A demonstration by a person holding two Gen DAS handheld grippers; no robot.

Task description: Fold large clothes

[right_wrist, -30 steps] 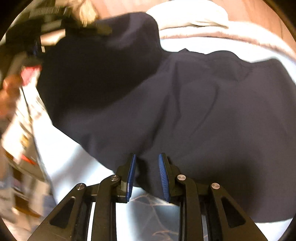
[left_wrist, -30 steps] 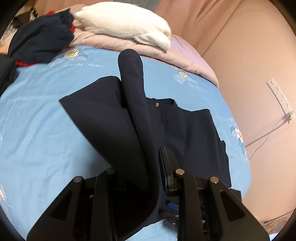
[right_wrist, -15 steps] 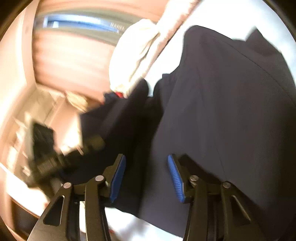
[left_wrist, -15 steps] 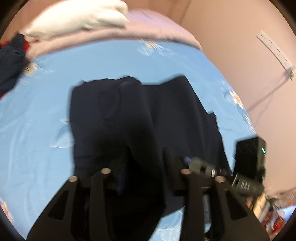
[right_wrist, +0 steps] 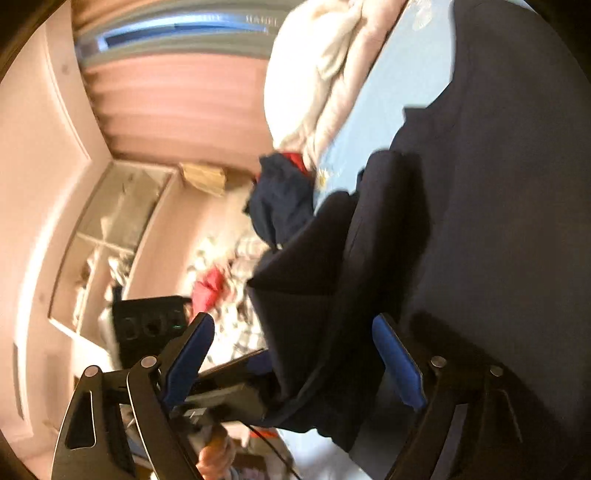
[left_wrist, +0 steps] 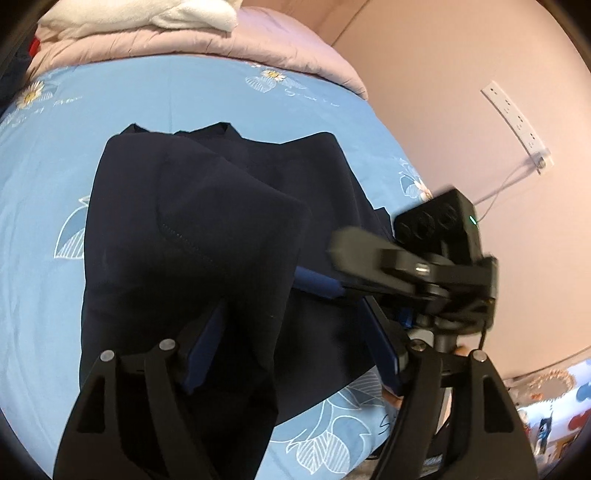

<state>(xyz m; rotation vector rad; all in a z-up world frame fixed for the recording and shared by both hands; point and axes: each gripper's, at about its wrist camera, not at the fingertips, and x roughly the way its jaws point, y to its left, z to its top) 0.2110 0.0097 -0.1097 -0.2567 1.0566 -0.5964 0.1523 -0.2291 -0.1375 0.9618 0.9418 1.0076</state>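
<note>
A large dark navy garment (left_wrist: 207,206) lies partly folded on the light-blue flowered bed sheet (left_wrist: 147,103). A folded-over flap of it rises toward my left gripper (left_wrist: 291,314). The left jaws are opening, and the flap hangs loosely between them, draped over the left pad. My right gripper (left_wrist: 325,266) reaches in from the right, just above the cloth. In the right wrist view the right gripper (right_wrist: 293,325) is rolled onto its side. Its jaws are opening wide. A fold of the garment (right_wrist: 480,221) hangs between them, and neither blue pad presses on it.
A pink quilt (left_wrist: 221,40) with a white blanket (left_wrist: 147,14) on top lies at the head of the bed. A wall with a socket strip (left_wrist: 517,122) runs close on the right. Another navy-and-red garment (right_wrist: 280,195) sits at the bed's far corner. Shelves (right_wrist: 110,236) stand beyond.
Both grippers' jaws went from nearly shut on the navy cloth to wide apart. The lifted flap was carried across and laid down. The right gripper rolled onto its side and swung toward the left one.
</note>
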